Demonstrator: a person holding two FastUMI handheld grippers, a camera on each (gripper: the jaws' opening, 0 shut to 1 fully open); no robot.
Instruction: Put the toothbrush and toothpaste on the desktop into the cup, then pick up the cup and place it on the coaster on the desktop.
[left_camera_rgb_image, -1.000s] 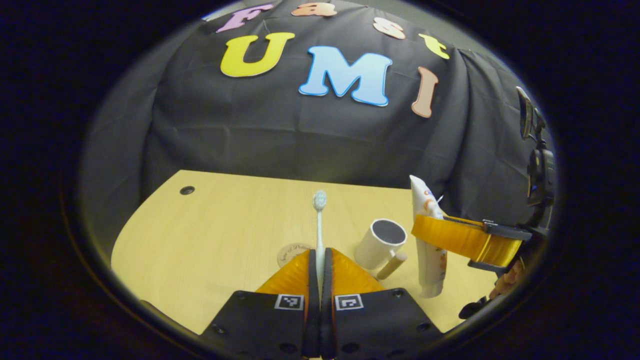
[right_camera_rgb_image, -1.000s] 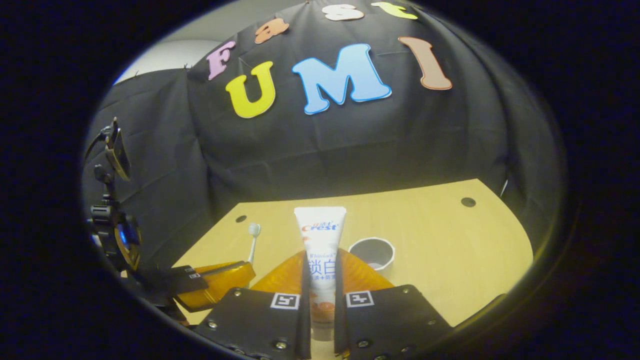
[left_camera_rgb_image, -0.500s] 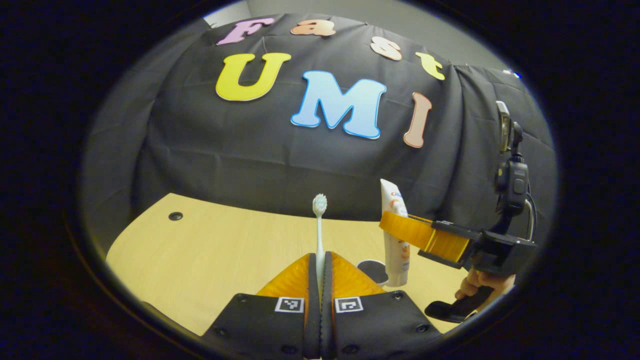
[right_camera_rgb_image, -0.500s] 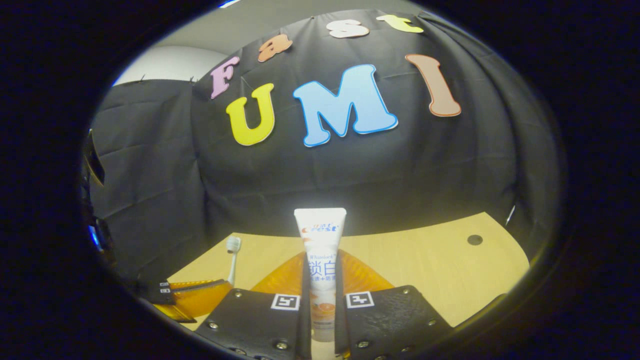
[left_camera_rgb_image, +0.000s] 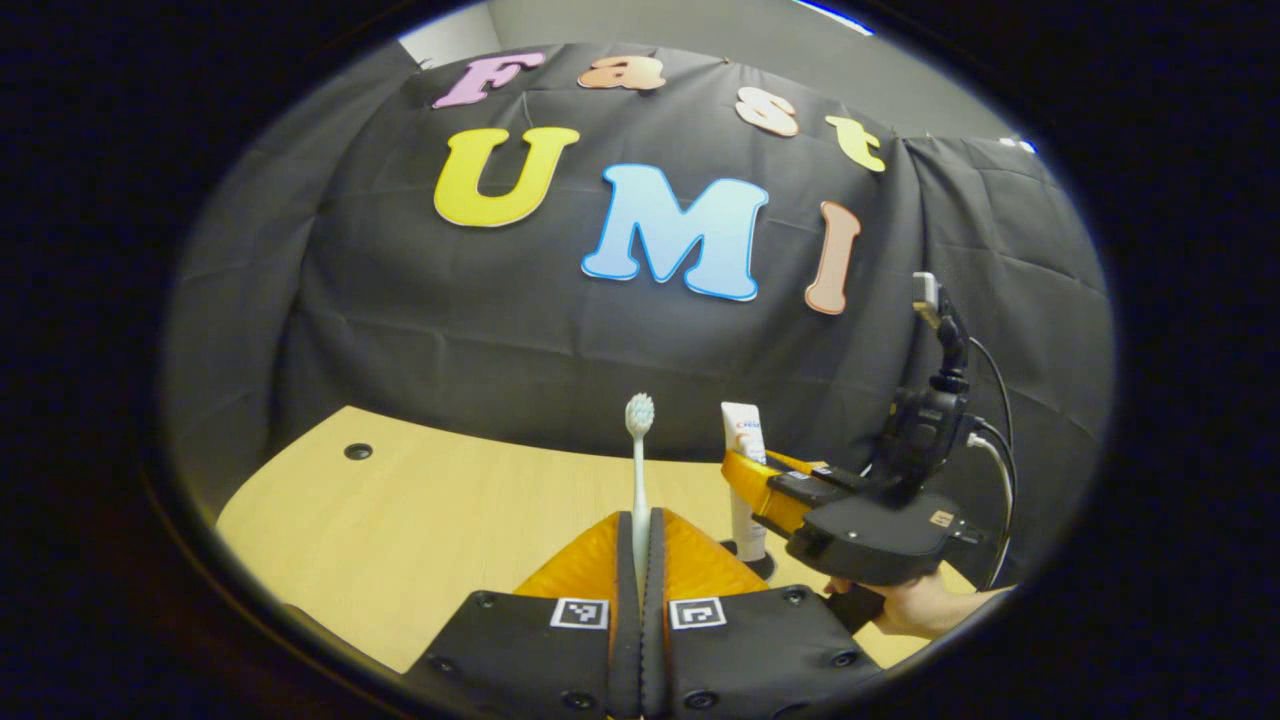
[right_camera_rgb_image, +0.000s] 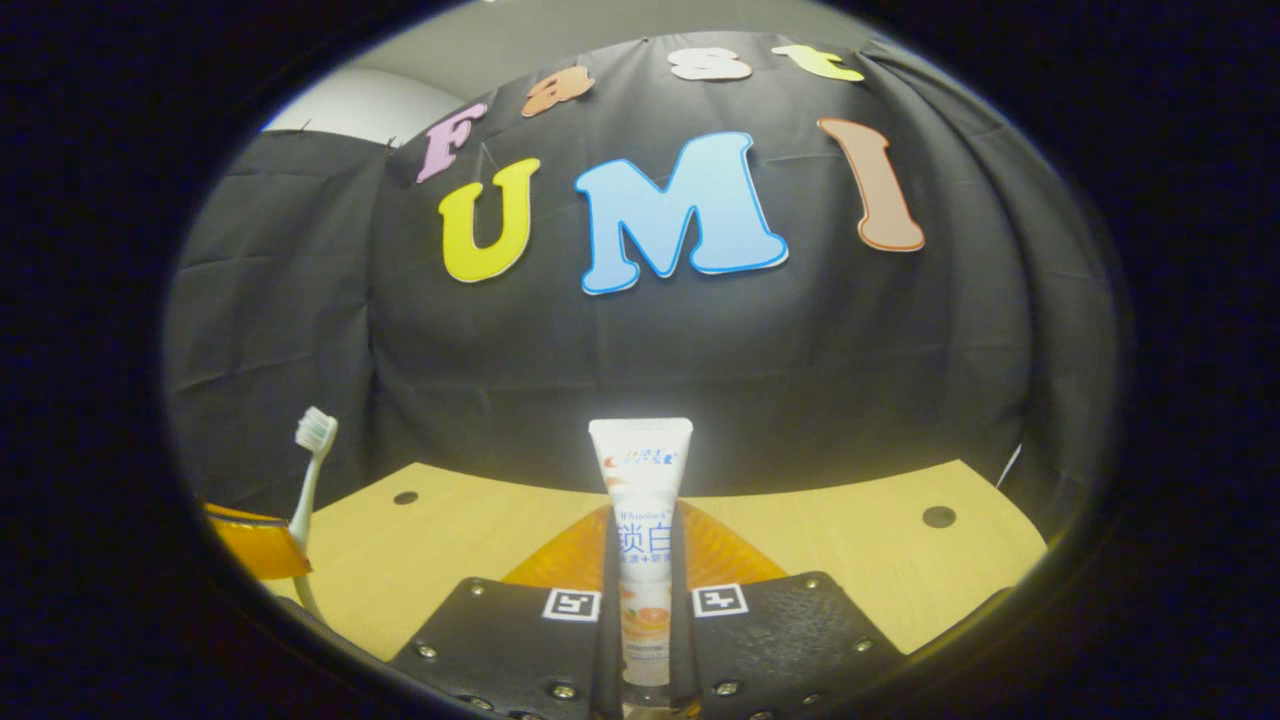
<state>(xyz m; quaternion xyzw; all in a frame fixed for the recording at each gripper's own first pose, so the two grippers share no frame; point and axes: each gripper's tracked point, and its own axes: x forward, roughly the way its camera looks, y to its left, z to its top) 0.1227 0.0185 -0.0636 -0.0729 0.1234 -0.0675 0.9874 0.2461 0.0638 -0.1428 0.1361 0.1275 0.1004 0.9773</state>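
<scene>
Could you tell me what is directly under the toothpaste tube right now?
In the left gripper view, the toothpaste tube hangs over a dark round rim, apparently the cup's mouth. The left gripper covers the rest.

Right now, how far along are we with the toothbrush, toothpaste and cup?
Pickups look done: the left gripper holds the toothbrush upright, the right gripper holds the toothpaste tube upright. In hand: in the left gripper view the tube hangs near the dark cup rim. Left: both into the cup, then cup onto coaster.
</scene>
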